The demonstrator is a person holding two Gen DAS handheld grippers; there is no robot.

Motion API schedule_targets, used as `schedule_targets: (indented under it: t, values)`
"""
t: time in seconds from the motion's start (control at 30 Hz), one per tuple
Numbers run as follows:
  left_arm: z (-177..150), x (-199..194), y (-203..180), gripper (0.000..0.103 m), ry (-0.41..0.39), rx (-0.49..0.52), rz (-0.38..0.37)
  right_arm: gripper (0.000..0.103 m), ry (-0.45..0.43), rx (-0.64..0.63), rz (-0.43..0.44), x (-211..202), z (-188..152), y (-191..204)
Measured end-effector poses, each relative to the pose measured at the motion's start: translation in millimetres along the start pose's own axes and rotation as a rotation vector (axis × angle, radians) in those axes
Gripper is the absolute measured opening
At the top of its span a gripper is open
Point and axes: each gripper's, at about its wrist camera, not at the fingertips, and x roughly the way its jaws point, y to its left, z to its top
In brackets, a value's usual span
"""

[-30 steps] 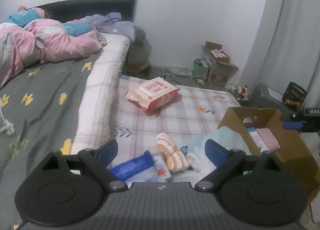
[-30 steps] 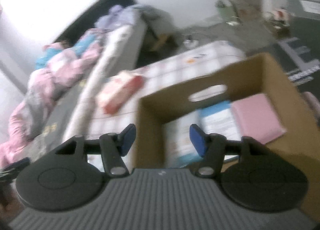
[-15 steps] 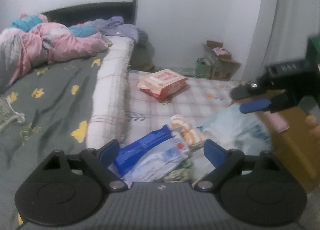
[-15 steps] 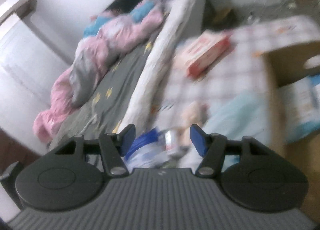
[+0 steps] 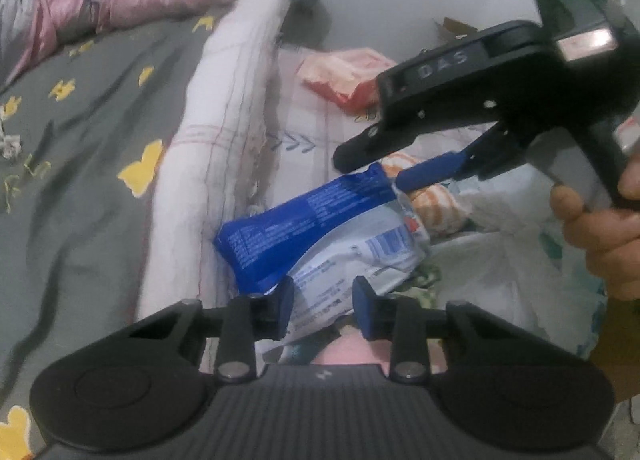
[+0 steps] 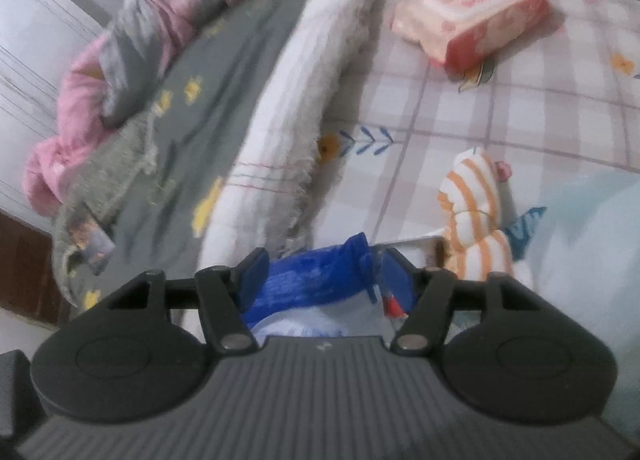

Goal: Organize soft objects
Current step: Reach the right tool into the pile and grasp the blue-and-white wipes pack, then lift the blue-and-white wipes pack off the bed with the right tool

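Both hand-held grippers on one blue-and-white pack, low beside the bed!

The bed (image 5: pixel 100 108) with its grey cover runs off left of both; the checked mat (image 6: pixel 500 108) lies ahead. The left hand-held gripper (image 5: pixel 322 310) has narrowed onto the blue-and-white pack (image 5: pixel 320 236) at its near end, the right hand-held gripper (image 6: pixel 320 280) brackets the far end, half-open. An orange-striped cloth (image 6: pixel 476 216) sits just right, a pink pack (image 6: pixel 472 28) farther ahead.
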Motion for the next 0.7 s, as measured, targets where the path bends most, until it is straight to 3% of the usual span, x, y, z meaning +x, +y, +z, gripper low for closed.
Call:
schedule_targets:
  t: [0.07, 0.23, 0.43, 0.57, 0.7]
  values:
    - [0, 4, 0, 0.033, 0.006, 0.010, -0.004, 0.064, 0.043, 0.013, -0.001, 14, 1, -3]
    - [-3, 2, 1, 0.035, 0.011, 0.033, -0.016, 0.073, 0.100, 0.054, 0.093, 22, 1, -4]
    - [-4, -11, 12, 0.038, 0.000, 0.006, -0.032, 0.073, 0.096, 0.074, 0.177, 9, -2, 8]
    - [-10, -29, 22, 0.051, -0.021, -0.016, -0.025, 0.073, 0.093, 0.079, 0.210, -3, -9, 17]
    - [-17, -53, 36, 0.057, -0.041, -0.051, -0.046, 0.073, 0.090, 0.076, 0.261, -14, -17, 30]
